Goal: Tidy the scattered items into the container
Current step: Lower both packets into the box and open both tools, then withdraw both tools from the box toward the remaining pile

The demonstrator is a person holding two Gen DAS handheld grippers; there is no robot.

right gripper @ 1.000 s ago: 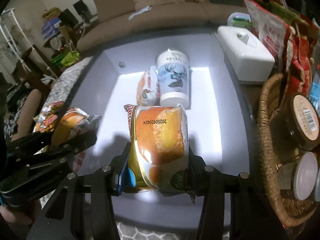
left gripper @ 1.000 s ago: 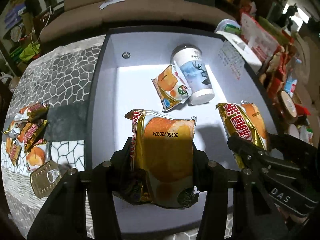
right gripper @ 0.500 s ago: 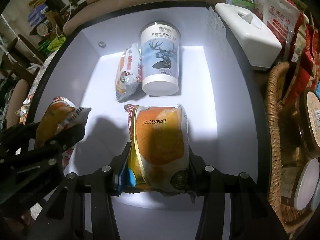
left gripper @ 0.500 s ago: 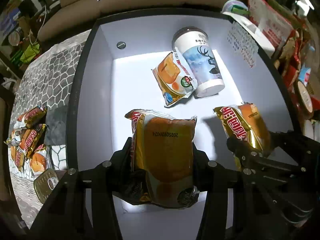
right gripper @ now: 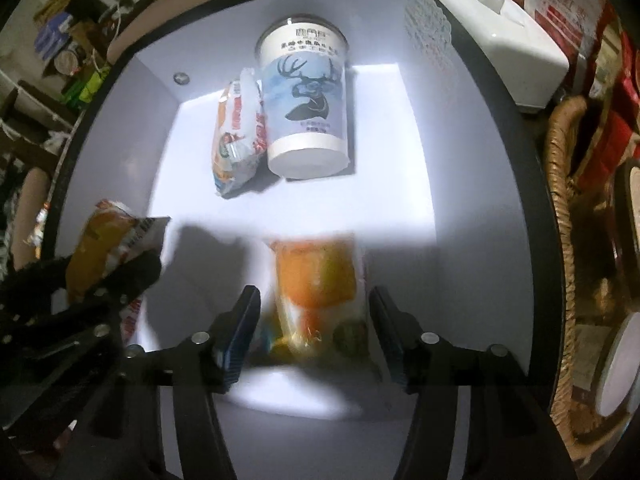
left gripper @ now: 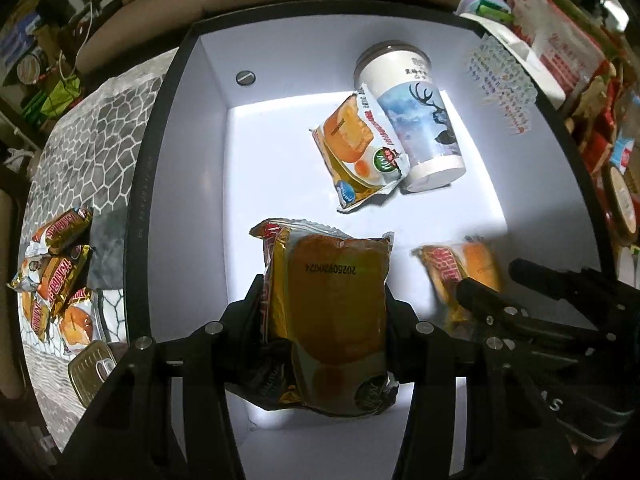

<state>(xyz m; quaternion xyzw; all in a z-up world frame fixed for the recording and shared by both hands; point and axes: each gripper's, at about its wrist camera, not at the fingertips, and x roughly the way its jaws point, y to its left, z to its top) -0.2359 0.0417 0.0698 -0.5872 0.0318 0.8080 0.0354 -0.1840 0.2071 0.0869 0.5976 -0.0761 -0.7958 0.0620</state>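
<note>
My left gripper (left gripper: 325, 300) is shut on a golden cake packet (left gripper: 336, 312) and holds it low inside the white, black-rimmed container (left gripper: 140, 184). In the right wrist view the right gripper (right gripper: 314, 296) has its jaws opening. Its orange cake packet (right gripper: 320, 284) is blurred between the pads, with a gap on both sides. The same packet (left gripper: 460, 268) shows in front of the right gripper (left gripper: 492, 280) in the left view. A deer-print cup (right gripper: 308, 100) lies on its side on the container floor, and another packet (right gripper: 238, 128) leans against it.
Several more cake packets (left gripper: 56, 264) and a flat tin can (left gripper: 92, 372) lie on the stone-patterned cloth left of the container. A wicker basket (right gripper: 560, 200) with jars and a white tissue box (right gripper: 500, 20) stand right of it. A sofa is behind.
Both grippers have sunk lower into the container. The right jaws have spread and their packet has come loose and slipped down. The left grip is unchanged.
</note>
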